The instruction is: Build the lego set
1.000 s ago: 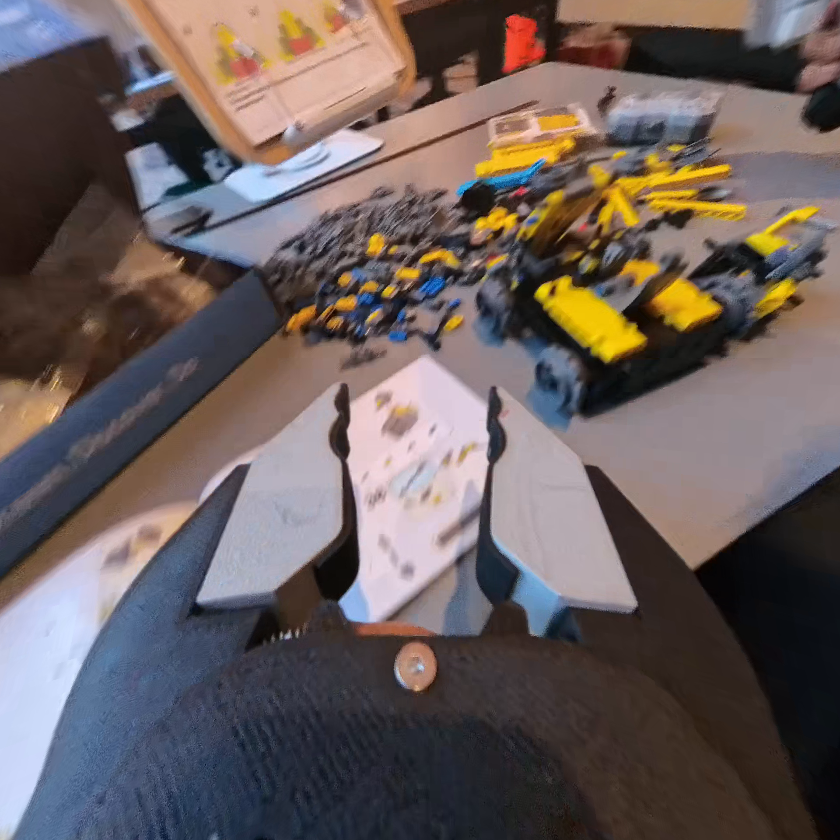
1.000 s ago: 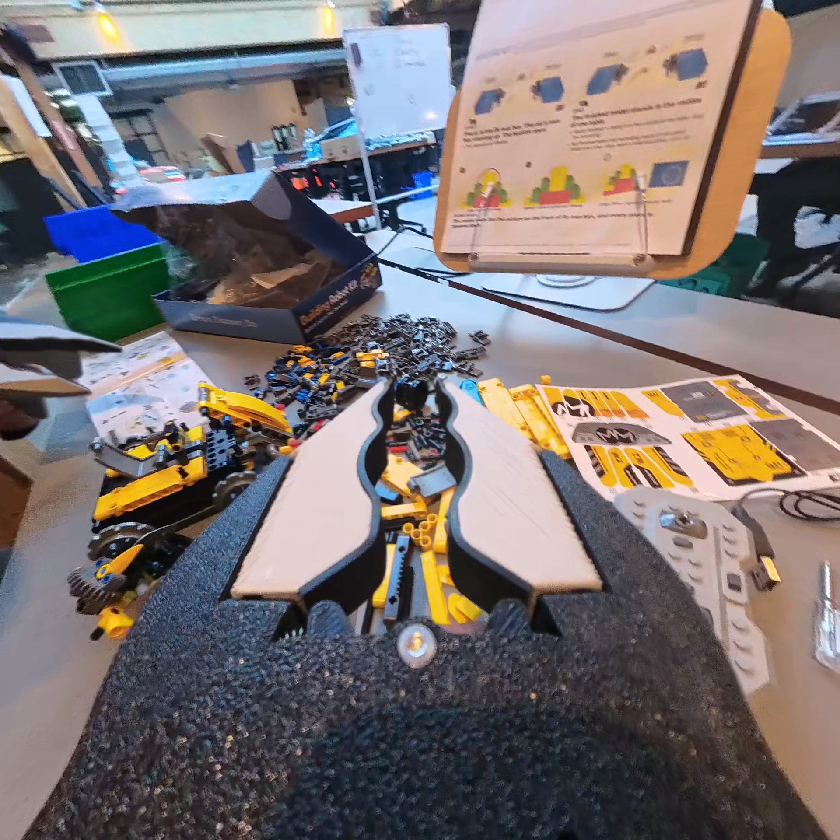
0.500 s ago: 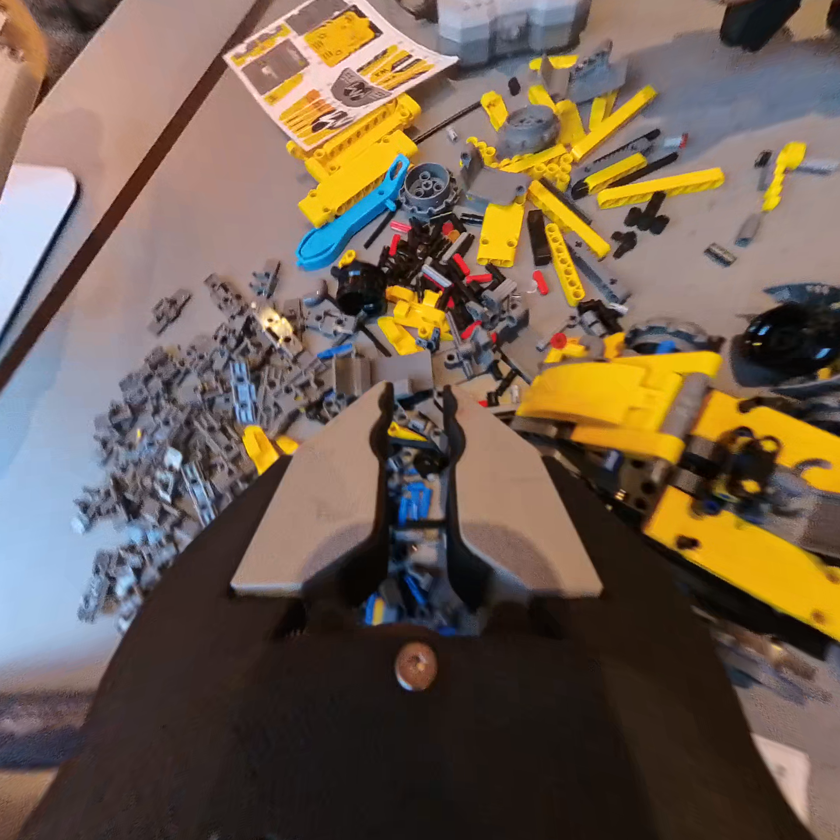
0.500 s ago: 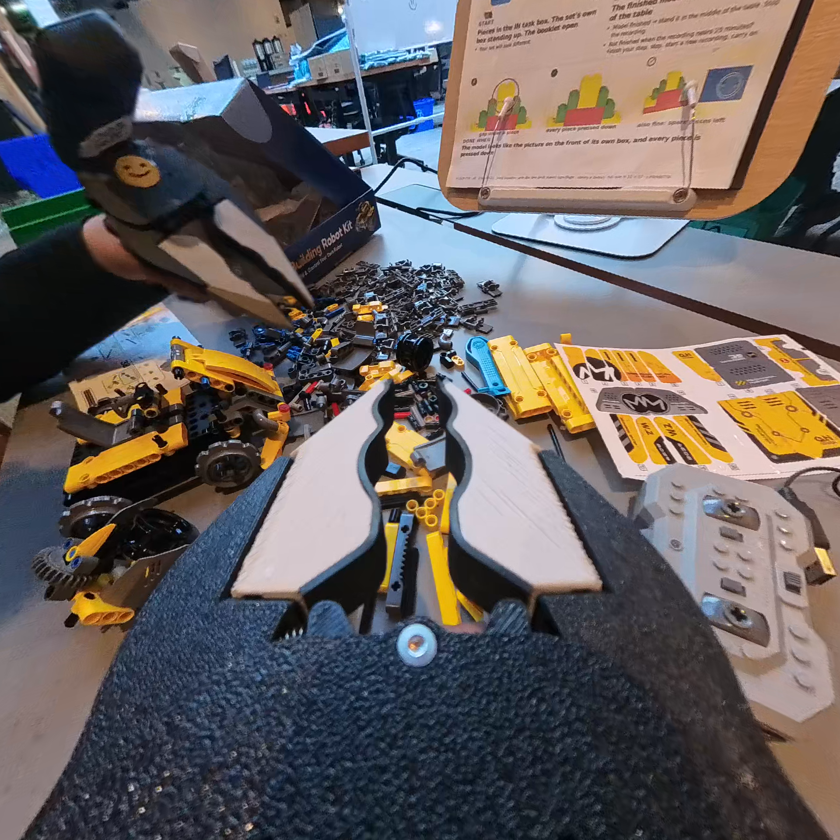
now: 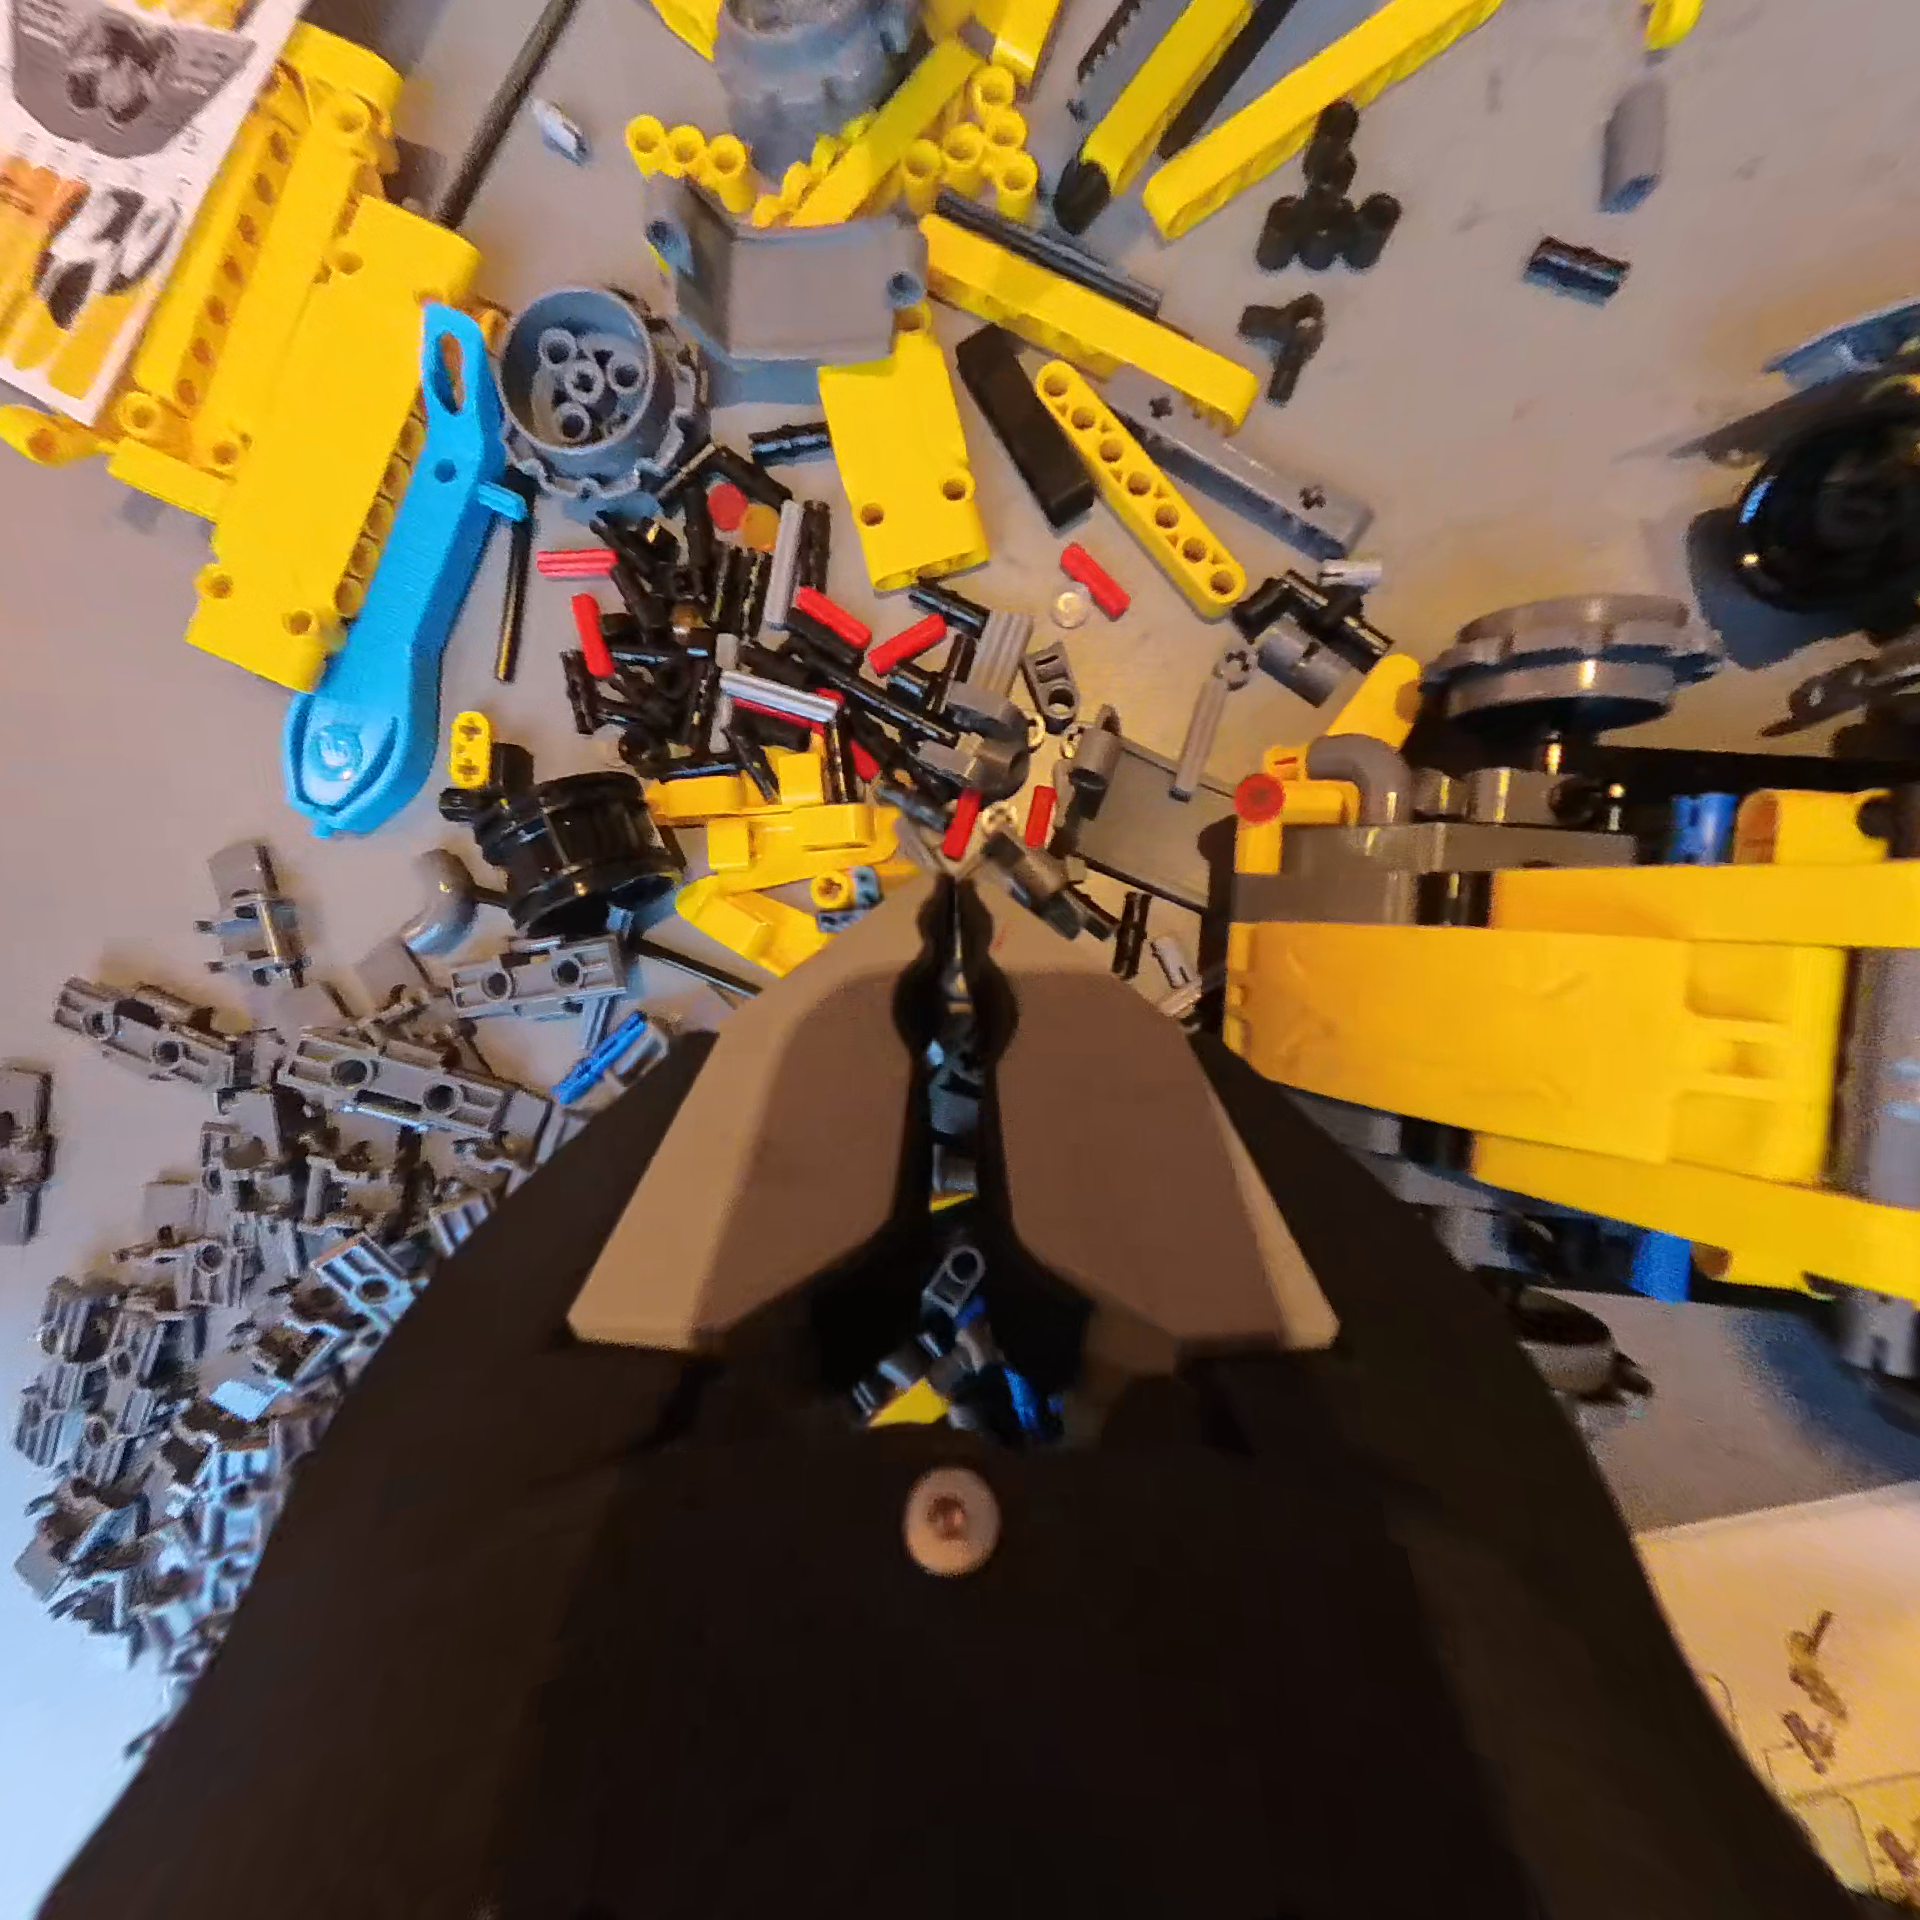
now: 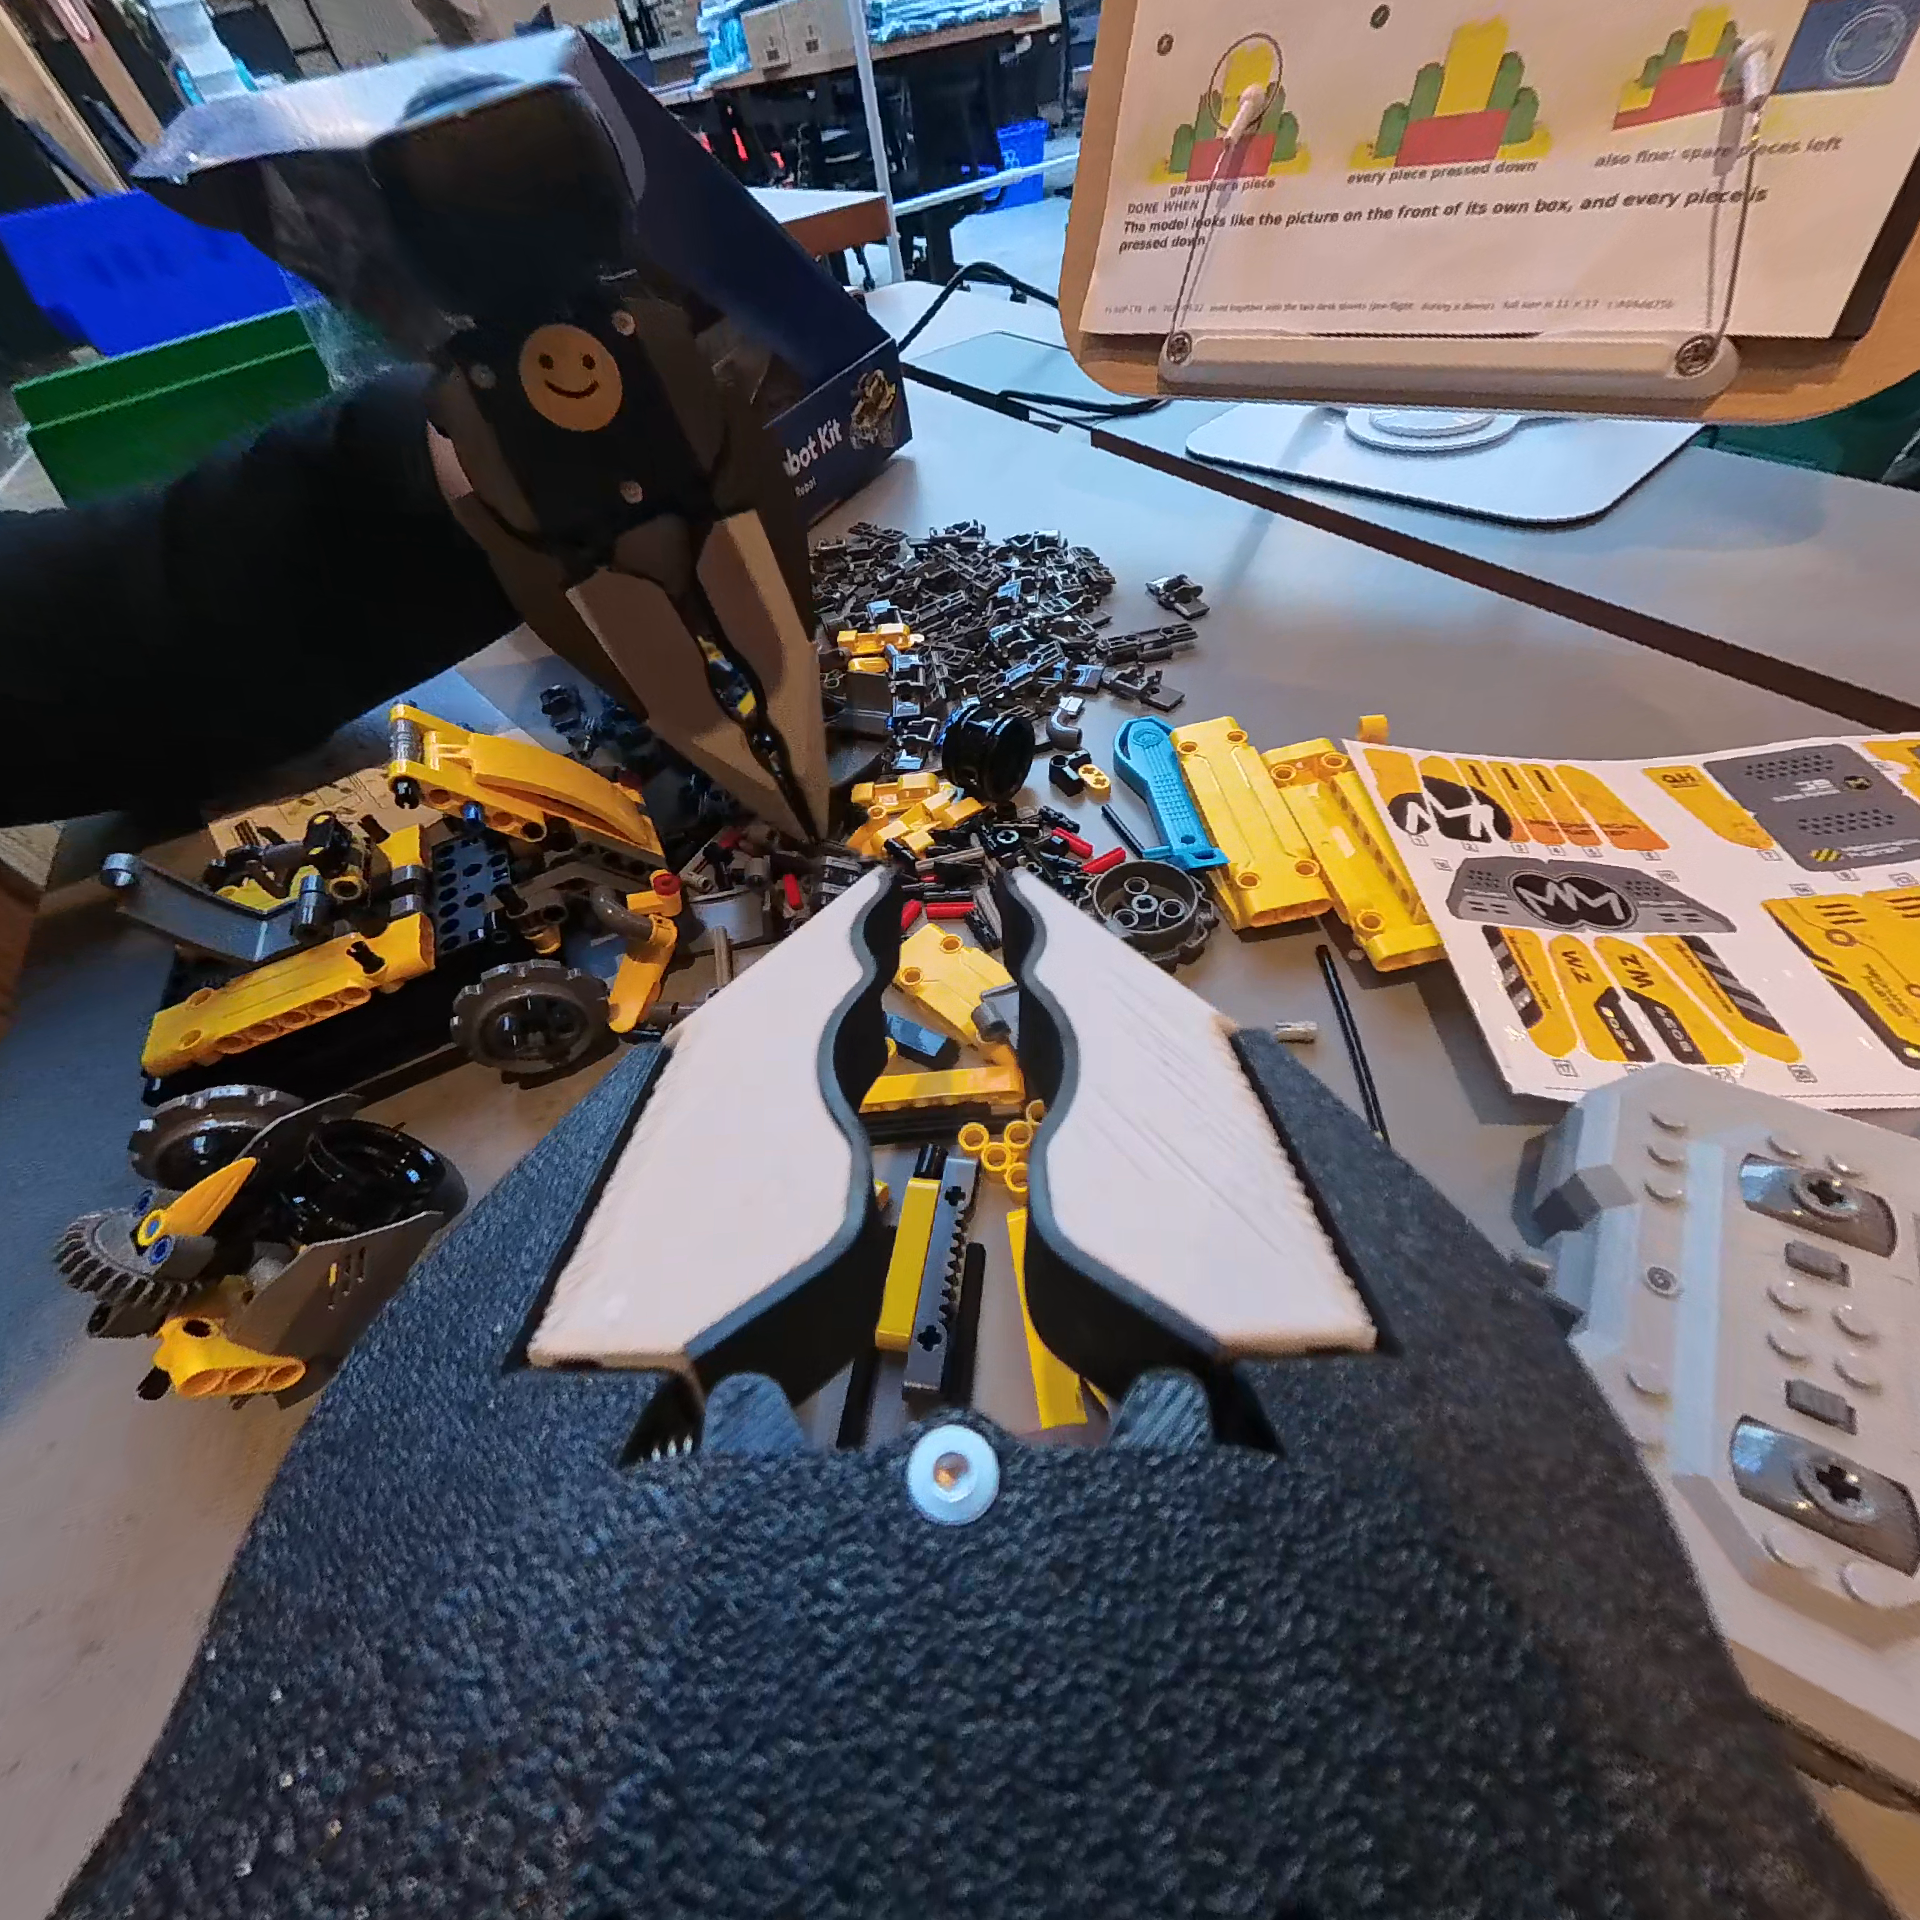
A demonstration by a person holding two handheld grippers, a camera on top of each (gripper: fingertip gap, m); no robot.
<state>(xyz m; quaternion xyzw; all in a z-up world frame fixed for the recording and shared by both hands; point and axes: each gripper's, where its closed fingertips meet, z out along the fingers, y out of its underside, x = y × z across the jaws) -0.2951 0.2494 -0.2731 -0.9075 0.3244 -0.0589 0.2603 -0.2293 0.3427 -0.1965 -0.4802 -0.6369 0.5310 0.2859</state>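
Small pins (image 5: 831, 665) lie heaped just ahead of my left gripper (image 5: 954, 883), tips nearly pressed together; my right gripper (image 6: 940, 883), spread, hangs farther back.

Printed instruction sheet (image 6: 1455, 156) on stand, counter far edge. Dark box (image 6: 831, 436) bears lettering. Sticker sheet (image 6: 1662, 894), right edge: printed marks.
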